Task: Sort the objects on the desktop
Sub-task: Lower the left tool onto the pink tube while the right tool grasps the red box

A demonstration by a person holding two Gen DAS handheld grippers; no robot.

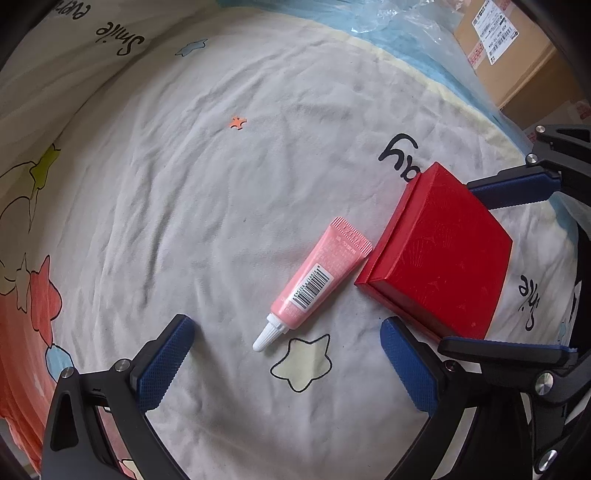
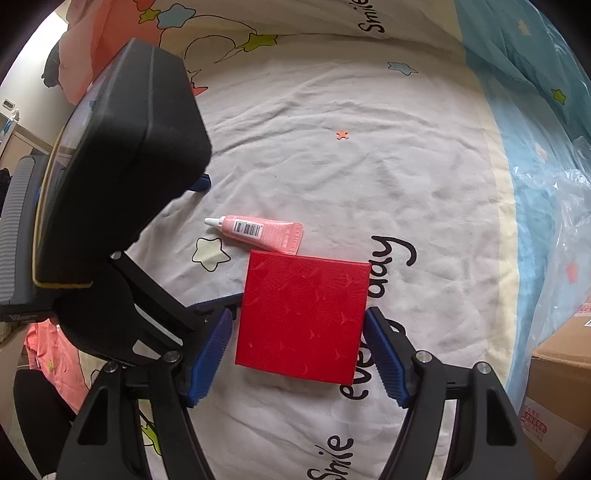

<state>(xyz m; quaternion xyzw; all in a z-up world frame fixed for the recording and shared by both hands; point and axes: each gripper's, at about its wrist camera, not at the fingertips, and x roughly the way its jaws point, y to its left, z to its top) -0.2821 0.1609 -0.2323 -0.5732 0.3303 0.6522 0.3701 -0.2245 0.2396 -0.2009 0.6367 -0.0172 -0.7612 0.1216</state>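
Bedsheet (image 1: 258,177), wrinkled, star-printed

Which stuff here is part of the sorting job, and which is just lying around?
For the job:
pink tube
red box

Lying about:
cardboard box
clear plastic wrap
printed sheet underneath
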